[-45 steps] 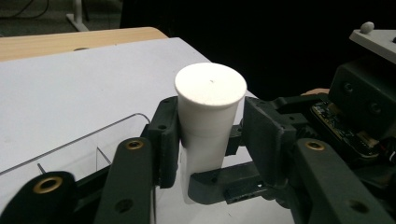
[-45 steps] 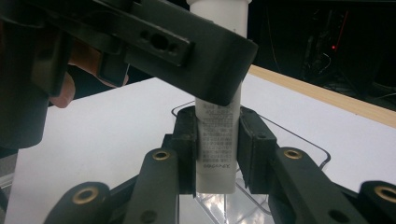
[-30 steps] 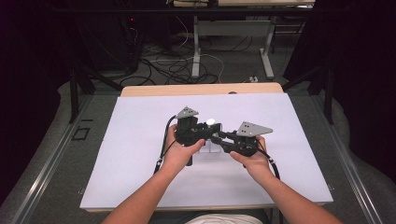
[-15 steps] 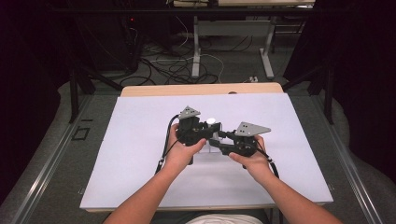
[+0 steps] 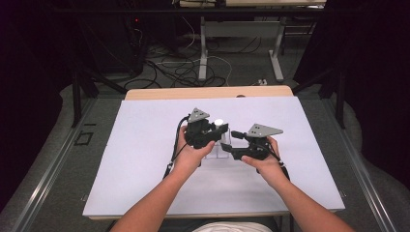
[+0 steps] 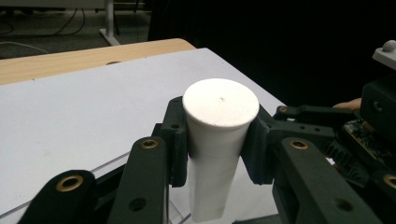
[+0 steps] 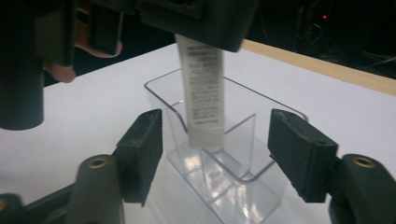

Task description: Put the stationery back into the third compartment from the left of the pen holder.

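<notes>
Clear plastic is making this one tricky: the divided box (image 7: 219, 154) is sitting on the white mat (image 5: 121, 159), and from the high view it's nearly vanishing between the two hands, just a faint glint. The tube (image 6: 215, 140) is white with a flat round cap, and the cap end is pointing straight up, long axis standing vertical. Its lower end is hanging down inside the box, in the compartment at the far end from the right gripper; whether it's touching the bottom I can't tell through the glare. The print on it is too blurry to read.

The left gripper (image 6: 215, 133) is clamping the tube just under the cap, pads pressing both sides. In the right gripper view that gripper's body is covering the top of the tube.

The right gripper (image 7: 219, 154) is sitting low by the box, its jaws having just been opening, and they're now standing apart on either side of the box's near end without touching it.
</notes>
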Demonstrator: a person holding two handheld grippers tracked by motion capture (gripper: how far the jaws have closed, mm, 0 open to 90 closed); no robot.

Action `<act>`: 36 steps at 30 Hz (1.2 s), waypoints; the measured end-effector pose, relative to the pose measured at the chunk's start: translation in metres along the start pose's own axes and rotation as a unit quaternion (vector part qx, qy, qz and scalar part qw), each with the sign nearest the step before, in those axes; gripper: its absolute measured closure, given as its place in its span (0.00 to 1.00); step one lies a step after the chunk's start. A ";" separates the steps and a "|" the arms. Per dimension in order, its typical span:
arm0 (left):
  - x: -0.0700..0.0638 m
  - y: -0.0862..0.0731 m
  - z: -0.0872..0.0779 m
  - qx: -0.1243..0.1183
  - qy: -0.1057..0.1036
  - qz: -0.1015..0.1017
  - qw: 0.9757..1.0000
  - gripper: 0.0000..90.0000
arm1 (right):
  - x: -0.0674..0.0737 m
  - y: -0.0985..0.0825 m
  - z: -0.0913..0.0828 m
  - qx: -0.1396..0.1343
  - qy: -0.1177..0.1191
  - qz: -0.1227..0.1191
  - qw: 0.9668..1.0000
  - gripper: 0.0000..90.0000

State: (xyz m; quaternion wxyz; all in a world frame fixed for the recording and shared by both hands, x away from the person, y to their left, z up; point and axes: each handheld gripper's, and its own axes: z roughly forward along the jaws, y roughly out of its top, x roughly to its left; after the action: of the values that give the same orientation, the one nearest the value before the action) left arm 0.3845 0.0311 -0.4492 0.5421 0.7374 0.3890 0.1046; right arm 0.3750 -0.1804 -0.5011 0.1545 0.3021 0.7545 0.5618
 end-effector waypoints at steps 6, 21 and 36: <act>-0.002 -0.001 0.005 -0.010 0.015 0.014 1.000 0.74 | -0.010 -0.003 -0.002 0.020 -0.035 0.011 0.999 0.19; -0.001 -0.005 0.021 0.000 0.048 0.037 0.998 0.74 | -0.033 -0.014 -0.006 0.063 -0.063 0.032 0.996 0.00; -0.002 -0.018 0.036 0.018 0.059 0.033 0.998 0.74 | -0.032 -0.018 -0.003 0.078 -0.063 0.025 0.995 0.00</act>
State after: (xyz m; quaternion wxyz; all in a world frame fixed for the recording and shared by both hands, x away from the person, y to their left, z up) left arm 0.3955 0.0055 -0.4782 0.5011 0.7520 0.3974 0.1591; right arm 0.3931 -0.2063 -0.5202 0.1642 0.3668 0.7768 0.4848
